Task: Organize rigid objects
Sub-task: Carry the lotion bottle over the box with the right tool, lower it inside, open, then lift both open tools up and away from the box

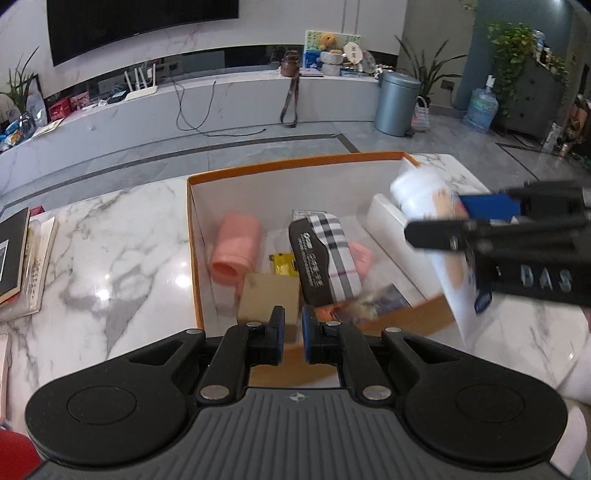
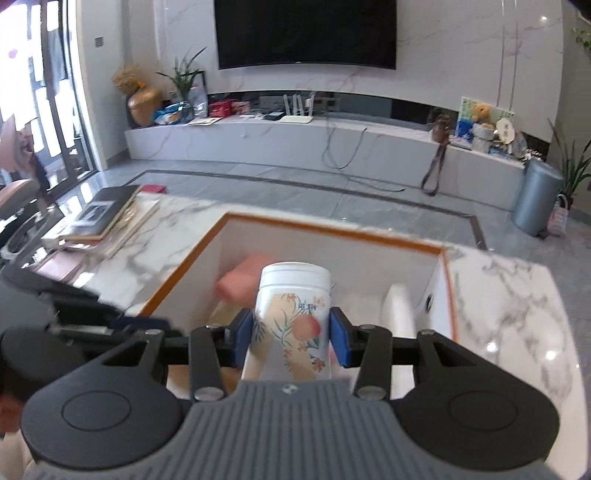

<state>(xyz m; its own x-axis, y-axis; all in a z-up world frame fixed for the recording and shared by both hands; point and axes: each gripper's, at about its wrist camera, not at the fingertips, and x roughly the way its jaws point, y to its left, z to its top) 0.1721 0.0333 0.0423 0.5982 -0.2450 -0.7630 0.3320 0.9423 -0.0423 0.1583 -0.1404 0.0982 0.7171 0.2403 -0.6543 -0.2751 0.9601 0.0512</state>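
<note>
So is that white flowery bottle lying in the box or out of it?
Out: the right gripper holds the white bottle above the orange-rimmed box, blue pads pressed on both sides.

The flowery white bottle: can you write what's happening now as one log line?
right hand-held gripper: shut on flowery white bottle | bottle: above orange-rimmed box | left hand-held gripper: shut, empty | box: pink roll, plaid cloth

left wrist: above box (image 1: 295, 168), angled down | right wrist: same | shared: box

wall: marble, black TV (image 2: 306, 33) | floor: grey tile (image 2: 295, 192) | window (image 2: 40, 92): daylight
</note>
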